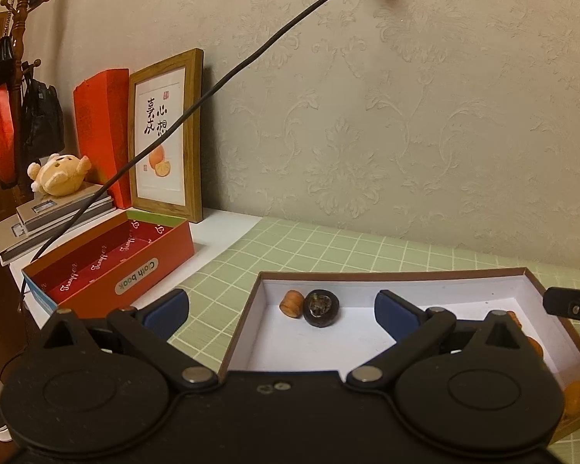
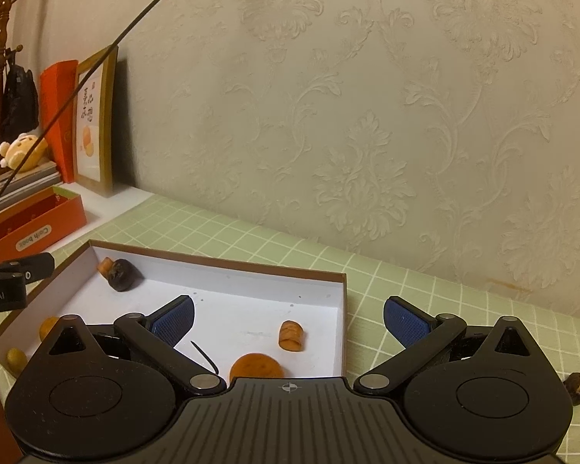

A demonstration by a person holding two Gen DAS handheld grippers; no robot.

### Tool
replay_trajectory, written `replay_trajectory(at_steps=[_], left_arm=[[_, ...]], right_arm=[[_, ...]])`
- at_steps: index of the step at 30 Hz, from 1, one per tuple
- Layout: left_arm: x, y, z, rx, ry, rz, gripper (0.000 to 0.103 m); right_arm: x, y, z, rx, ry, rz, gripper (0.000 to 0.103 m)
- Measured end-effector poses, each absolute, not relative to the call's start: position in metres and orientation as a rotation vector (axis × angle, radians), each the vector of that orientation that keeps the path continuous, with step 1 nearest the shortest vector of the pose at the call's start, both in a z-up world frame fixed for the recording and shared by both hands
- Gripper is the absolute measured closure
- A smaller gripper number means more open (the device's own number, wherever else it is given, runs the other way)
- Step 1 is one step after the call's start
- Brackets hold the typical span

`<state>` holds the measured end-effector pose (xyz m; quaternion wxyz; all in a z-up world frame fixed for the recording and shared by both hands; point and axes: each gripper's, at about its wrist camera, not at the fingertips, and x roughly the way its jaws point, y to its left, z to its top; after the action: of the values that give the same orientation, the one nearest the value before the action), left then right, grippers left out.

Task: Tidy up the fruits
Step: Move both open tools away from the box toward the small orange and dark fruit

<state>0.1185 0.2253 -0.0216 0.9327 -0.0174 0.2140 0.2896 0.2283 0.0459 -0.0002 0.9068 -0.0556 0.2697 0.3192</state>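
Both grippers sit closest to the cameras. On the left gripper (image 1: 280,311) the jaws are spread wide and hold nothing. On the right gripper (image 2: 288,323) the jaws are spread wide too, with nothing between them.

Under them is the desk (image 1: 228,218), covered by a green mat with white squares (image 2: 425,286). On the mat lies a big flat box, brown outside and white inside (image 2: 251,297).

At the far left a wooden picture frame (image 1: 168,135) with black writing and painted oranges leans on the wall. Just beside it stands a tall red box (image 1: 104,127). In front of them an open red box marked "Cloth book" (image 1: 112,266) lies on the desk. A small plush bear (image 1: 60,174) rests on a stack of grey books (image 1: 50,220).

The fruits are in the flat box. A round orange fruit (image 2: 254,365) is at the near edge. A small orange piece (image 2: 290,334) lies close by. In the far left corner a dark round fruit (image 1: 321,307) touches another orange piece (image 1: 291,302). One more dark fruit (image 2: 576,386) lies outside the box, on the mat at the right.
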Motion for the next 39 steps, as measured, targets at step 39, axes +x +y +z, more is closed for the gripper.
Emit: replay_trajectory(at_steps=[39], left_arm=[[0.072,0.152,0.009,-0.033,0.376,0.506,0.006]], right_arm=[[0.168,-0.022,0.038,-0.174,0.487,0.674,0.0]])
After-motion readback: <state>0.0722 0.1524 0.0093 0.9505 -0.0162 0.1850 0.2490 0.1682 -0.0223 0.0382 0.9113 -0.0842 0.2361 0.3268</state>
